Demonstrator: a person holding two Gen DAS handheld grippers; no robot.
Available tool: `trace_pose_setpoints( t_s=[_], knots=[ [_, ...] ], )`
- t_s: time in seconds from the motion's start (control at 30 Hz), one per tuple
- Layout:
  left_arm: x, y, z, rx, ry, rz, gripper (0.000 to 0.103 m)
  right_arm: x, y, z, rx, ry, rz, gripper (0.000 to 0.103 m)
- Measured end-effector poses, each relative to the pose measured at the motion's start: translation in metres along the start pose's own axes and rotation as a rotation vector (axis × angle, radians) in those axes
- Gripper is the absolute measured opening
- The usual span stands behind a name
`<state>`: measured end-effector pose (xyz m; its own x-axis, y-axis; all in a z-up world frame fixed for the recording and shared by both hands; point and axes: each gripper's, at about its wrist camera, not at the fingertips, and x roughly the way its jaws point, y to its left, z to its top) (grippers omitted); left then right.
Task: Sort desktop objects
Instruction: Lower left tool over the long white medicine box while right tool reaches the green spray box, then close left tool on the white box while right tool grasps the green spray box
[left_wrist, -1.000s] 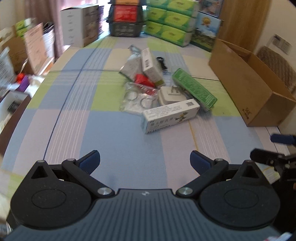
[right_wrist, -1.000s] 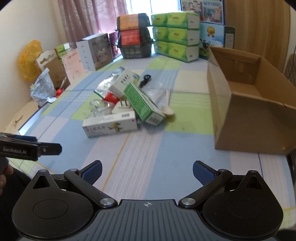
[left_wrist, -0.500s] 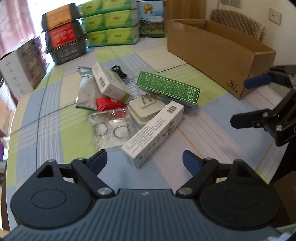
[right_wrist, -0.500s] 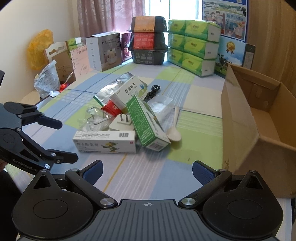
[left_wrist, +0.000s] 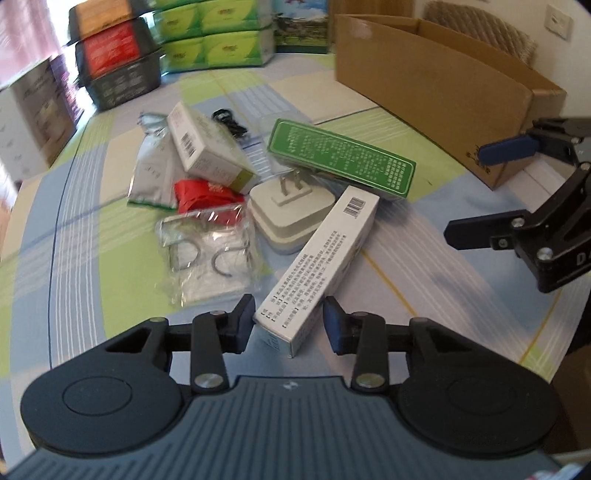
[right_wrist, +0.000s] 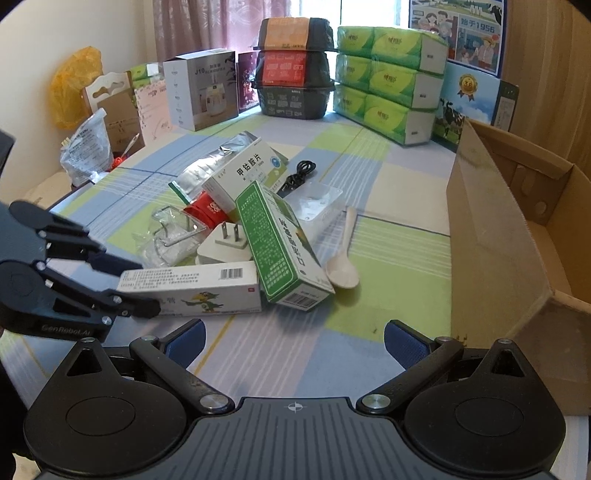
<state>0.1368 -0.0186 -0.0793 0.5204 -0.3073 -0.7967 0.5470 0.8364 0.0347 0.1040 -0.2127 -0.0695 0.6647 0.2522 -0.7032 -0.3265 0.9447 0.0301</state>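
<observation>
Left claw is down at the near end of the long white box, 1 finger each side of it, w/ a sliver of gap showing by both pads, so it's spread around the box, not clamped. From the right wrist cam the same claw brackets the box's left end. Right claw hangs above bare tablecloth, fingers released wide, nothing between them.

Box lies flat at the near side of the pile, mid-table. Just behind it, touching, sits the white plug adapter, prongs up. Green box leans over the adapter, tilted, its near end down on the cloth. Spoon lies just right of the green box. Clear bag w/ metal rings lies left of the adapter, red packet behind it. Cardboard carton stands open along the table's right edge.
</observation>
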Motion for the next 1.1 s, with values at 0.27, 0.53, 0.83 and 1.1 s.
trace_pose_setpoints(
  t_s=[0.27,0.53,0.83,1.1],
  knots=[
    [-0.021,-0.005,-0.024,-0.248,-0.014,0.085,0.033,0.018,-0.013,0.015,0.05,-0.027,0.06,0.089],
    [-0.025,-0.006,-0.034,-0.346,-0.035,0.078,0.032,0.052,-0.033,0.021,0.145,0.008,0.112,0.08],
    [-0.024,-0.008,-0.034,-0.339,-0.037,0.077,0.032,0.052,-0.042,0.017,0.218,0.023,0.156,0.06],
    [-0.025,-0.014,-0.029,-0.295,-0.052,0.078,0.05,0.008,-0.017,-0.02,0.047,0.036,0.002,0.031]
  ],
)
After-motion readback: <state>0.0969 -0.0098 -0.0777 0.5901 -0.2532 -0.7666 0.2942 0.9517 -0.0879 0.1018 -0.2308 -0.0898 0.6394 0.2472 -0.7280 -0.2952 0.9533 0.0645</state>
